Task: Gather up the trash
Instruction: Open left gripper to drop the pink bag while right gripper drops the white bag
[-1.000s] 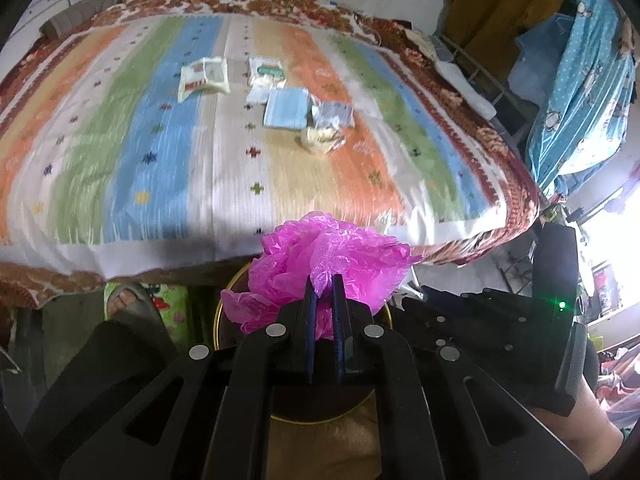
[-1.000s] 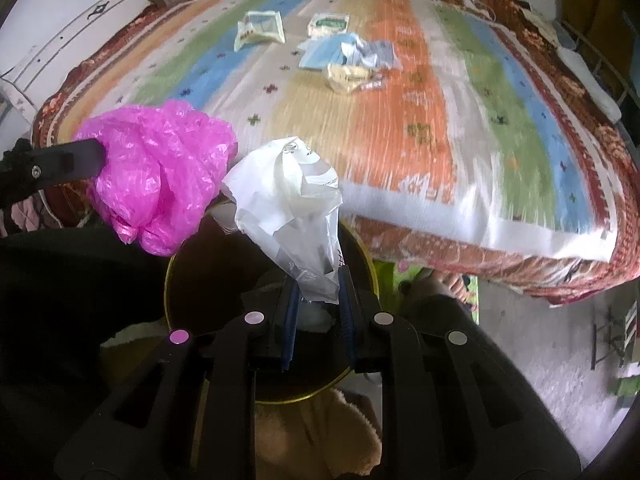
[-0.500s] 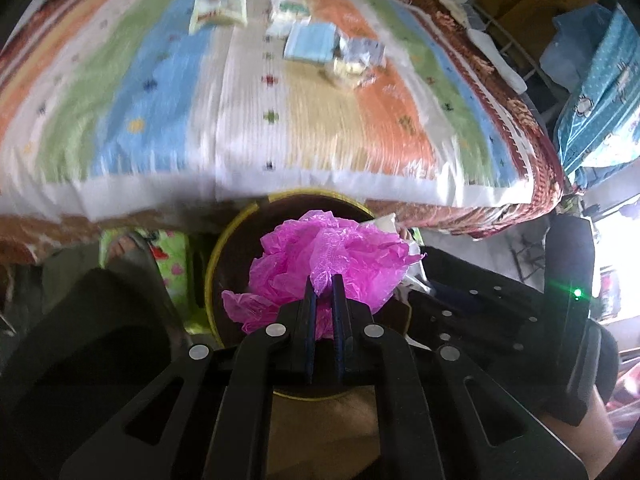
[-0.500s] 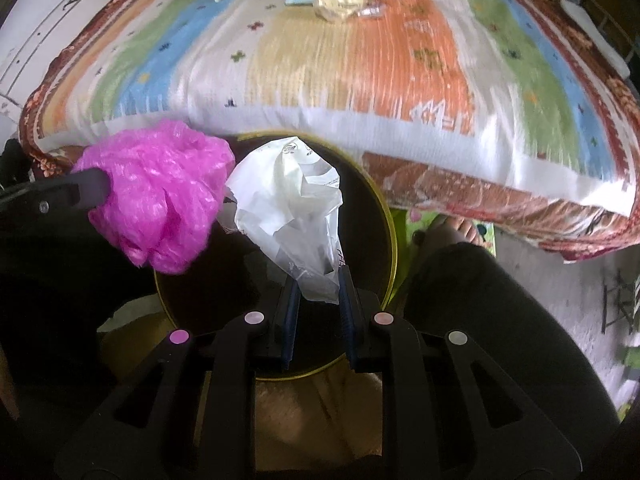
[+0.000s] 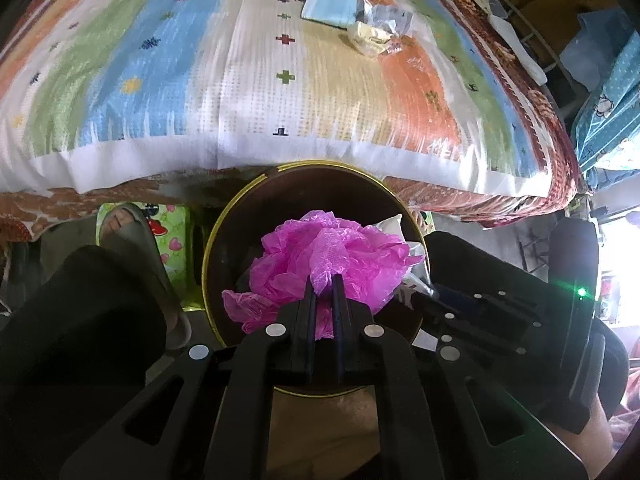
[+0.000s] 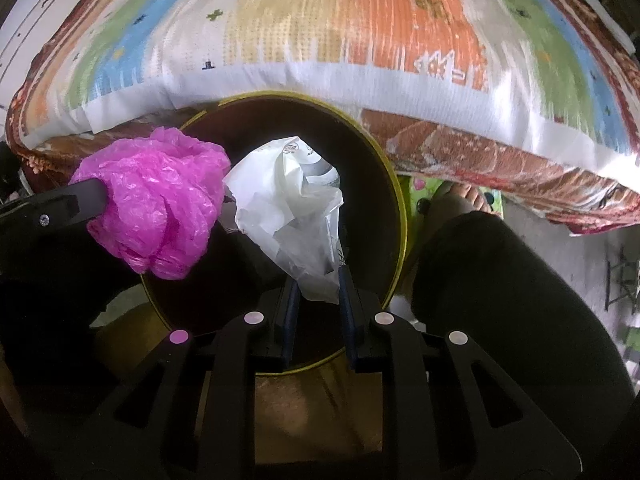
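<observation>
A dark round bin with a yellow rim [image 5: 316,163] stands on the floor against the bed's edge. My left gripper [image 5: 323,280] is shut on a crumpled pink plastic bag [image 5: 332,256], which hangs over the bin's mouth. My right gripper [image 6: 318,280] is shut on the tail of a crumpled white plastic bag [image 6: 288,200], held over the bin's dark inside beside the pink bag [image 6: 160,204]. The bin's rim [image 6: 400,208] rings both bags. A corner of the white bag [image 5: 390,224] peeks out behind the pink one. Both grippers point steeply down.
The bed with its striped cover [image 5: 280,100] fills the upper part of both views. Several wrappers lie on it, among them a blue packet [image 5: 328,4] and a crumpled yellowish one [image 5: 372,38]. A sandalled foot [image 5: 124,232] and a dark trouser leg [image 6: 500,280] flank the bin.
Both grippers have sunk toward the bin and tipped further down, each with its bag. The bin's mouth now shows whole, and the bed has slid up in both views.
</observation>
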### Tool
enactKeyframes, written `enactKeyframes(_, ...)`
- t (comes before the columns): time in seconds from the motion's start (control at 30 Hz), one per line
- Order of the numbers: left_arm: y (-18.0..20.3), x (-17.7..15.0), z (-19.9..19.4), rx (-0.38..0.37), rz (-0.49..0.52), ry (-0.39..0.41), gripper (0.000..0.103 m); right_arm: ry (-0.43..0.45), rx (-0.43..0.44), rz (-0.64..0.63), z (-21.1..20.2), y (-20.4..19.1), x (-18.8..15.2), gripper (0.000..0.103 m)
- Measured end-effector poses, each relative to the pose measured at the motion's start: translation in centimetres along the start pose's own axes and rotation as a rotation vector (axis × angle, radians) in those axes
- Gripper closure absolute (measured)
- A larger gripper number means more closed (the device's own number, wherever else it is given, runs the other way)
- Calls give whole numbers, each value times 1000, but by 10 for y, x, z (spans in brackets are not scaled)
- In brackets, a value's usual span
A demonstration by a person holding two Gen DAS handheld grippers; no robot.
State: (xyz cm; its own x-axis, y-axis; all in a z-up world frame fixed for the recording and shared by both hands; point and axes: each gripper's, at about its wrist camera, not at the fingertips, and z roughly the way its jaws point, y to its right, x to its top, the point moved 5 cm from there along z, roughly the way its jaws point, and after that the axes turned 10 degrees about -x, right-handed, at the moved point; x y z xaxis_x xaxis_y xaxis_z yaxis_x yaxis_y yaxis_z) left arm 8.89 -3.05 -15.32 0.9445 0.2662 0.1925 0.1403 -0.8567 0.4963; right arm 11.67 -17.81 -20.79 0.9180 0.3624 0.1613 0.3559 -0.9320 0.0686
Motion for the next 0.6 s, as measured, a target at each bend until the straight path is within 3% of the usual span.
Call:
enactKeyframes(0.03,-1,1,2,-8,-12,-1,93,-10,15,16,2,1,0,82)
enactKeyframes(0.1,-6,3,5,-33,-51,-5,66,-24,34,35,4,2,1,60)
enactKeyframes(0.13,-7,4,6,-34,-61,-3,64,-28,46,43,4,3,1,58)
enactKeyframes(0.43,-5,14,-9,-30,-45,49,63,48,24,28,-12,1,9,55)
enactKeyframes(0.6,-8,23,-22,-31,-54,89,56,112,30,41,-25,4,20,54)
